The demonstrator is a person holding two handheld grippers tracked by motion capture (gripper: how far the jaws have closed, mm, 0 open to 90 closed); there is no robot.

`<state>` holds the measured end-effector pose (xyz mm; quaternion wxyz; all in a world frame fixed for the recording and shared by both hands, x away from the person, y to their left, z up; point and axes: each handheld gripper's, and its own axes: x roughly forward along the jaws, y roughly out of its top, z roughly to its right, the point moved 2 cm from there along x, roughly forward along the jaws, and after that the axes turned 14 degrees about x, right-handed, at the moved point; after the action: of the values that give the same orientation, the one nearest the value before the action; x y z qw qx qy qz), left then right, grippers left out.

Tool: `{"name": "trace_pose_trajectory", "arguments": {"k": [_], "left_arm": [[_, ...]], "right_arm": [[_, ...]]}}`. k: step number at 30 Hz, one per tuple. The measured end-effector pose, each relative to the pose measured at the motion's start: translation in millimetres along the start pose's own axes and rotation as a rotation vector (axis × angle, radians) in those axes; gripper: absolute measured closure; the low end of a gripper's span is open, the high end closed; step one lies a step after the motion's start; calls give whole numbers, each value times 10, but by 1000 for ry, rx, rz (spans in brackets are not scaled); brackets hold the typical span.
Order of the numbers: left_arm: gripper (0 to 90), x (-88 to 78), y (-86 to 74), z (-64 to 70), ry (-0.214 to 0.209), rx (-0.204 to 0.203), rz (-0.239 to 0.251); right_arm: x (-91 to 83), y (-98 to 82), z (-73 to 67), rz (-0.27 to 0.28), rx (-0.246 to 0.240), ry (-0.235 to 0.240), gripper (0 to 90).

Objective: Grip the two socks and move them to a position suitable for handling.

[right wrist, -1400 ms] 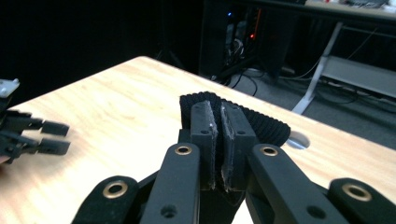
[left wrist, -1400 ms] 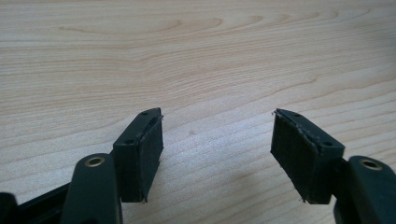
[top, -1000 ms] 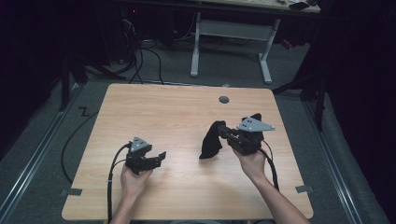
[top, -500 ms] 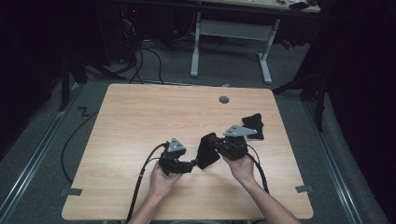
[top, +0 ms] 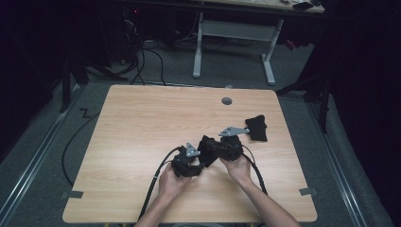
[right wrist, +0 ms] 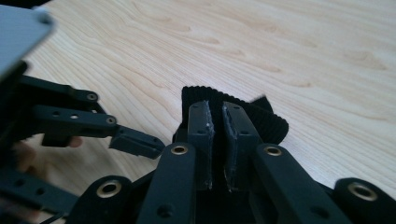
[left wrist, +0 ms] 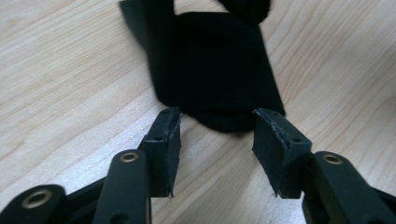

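Your right gripper [right wrist: 215,112] clamps one black ribbed fabric sock [left wrist: 215,65], long axis running toward your left gripper [left wrist: 217,133], whose jaws, just closing, straddle its end ungripped. Second black sock [top: 256,127] lies apart.

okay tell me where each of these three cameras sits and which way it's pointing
High view: above the person's side, looking forward and down on the table; both forearms, left gripper, right gripper.
Left gripper view: looks along its open jaws at the black sock lying on the wood.
Right gripper view: looks along its jaws pinching that sock, left gripper's finger beside.
Shared: the sock shows in all three.
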<state>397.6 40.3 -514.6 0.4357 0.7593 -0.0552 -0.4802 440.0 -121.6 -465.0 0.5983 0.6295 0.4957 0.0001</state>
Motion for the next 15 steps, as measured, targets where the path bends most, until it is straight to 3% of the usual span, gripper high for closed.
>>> {"name": "trace_pose_trajectory", "arguments": {"k": [6, 9, 15], "left_arm": [[495, -11, 26, 38, 2, 18, -7], [434, -83, 108, 68, 34, 19, 50], [421, -3, 209, 20, 71, 8, 46]], "right_arm": [[155, -22, 46, -38, 27, -9, 824], [159, -29, 31, -39, 30, -10, 826], [124, -15, -17, -30, 21, 0, 826]]}}
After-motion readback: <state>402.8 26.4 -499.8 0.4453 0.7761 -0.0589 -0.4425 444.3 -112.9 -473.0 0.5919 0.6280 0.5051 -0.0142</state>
